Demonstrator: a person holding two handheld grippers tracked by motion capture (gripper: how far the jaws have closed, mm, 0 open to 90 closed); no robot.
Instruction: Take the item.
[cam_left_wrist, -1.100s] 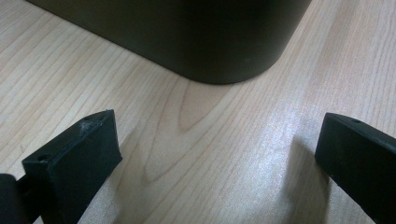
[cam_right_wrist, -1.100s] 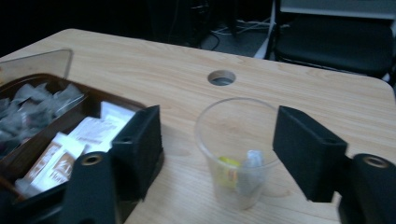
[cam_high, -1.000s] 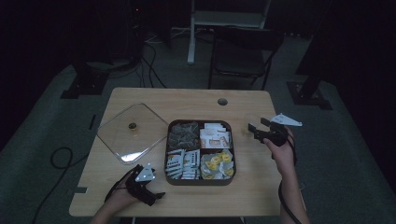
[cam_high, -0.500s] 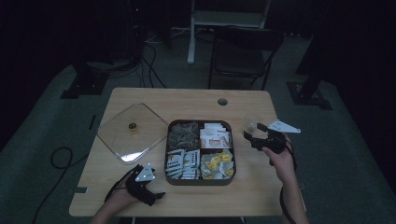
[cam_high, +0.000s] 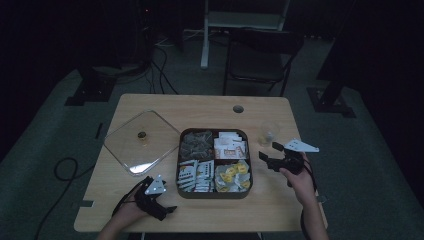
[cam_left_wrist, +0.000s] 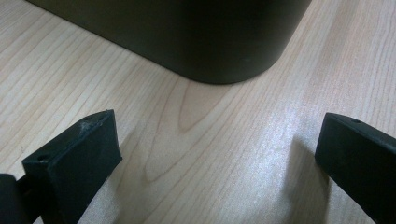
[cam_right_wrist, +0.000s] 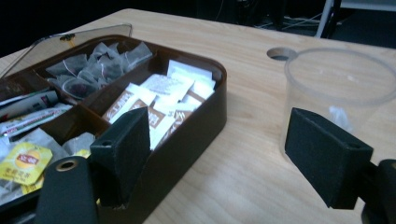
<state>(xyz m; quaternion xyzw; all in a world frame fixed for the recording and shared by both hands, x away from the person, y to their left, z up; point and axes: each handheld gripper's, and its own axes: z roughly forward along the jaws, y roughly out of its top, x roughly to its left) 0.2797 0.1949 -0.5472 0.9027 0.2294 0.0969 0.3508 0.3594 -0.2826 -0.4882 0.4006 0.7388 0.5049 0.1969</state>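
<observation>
High view: the right gripper (cam_high: 272, 156) hovers with jaws apart and empty just off the right wall of the brown divided box (cam_high: 248, 161), aimed left toward it; the clear cup (cam_high: 268, 134) stands beyond it, nearer the table's (cam_high: 210, 107) far right corner. The left gripper (cam_high: 159, 209) rests by the near edge, off the box's near left corner.

Left gripper view: jaws wide, nothing between, the box's rounded corner ahead.

Right gripper view: jaws spread, the box's sachets (cam_right_wrist: 159, 100) ahead on one side, the cup's bare interior on the other. The right hand looks nearer both.
</observation>
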